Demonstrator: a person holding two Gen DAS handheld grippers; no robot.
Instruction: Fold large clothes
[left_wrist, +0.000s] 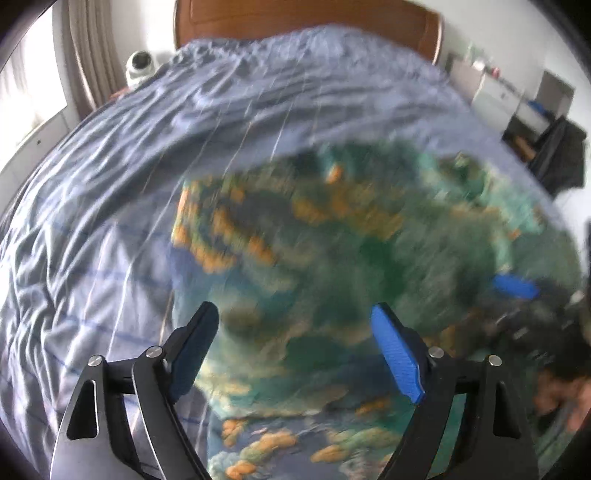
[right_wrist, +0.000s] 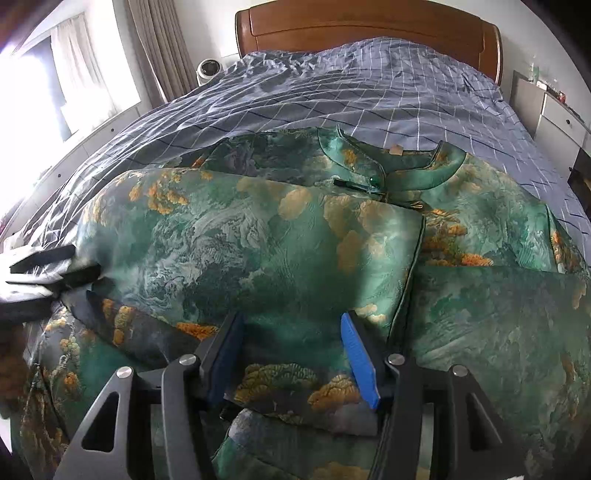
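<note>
A green brocade garment printed with orange trees and grey mountains lies spread on the bed, over a blue-grey checked duvet. Its stand collar points toward the wooden headboard, so the body runs down toward the cameras, which suits folding from the foot of the bed. One side panel is already laid across the middle, its piped edge running down the front.

The right tongs hang low over the near part of that folded panel, jaws moderately apart and nothing between them; the cloth lies beneath rather than pinched. They appear placed to take hold of the lower hem area or press the fold flat, though which is unclear.

The left tongs stand wide apart and empty above the garment's left portion. That view is smeared by motion blur, so the cloth's exact lie there cannot be read. In the right view, the left tongs sit at the garment's far left edge, probably to gather that side inward.

A small white fan stands beside the headboard.
</note>
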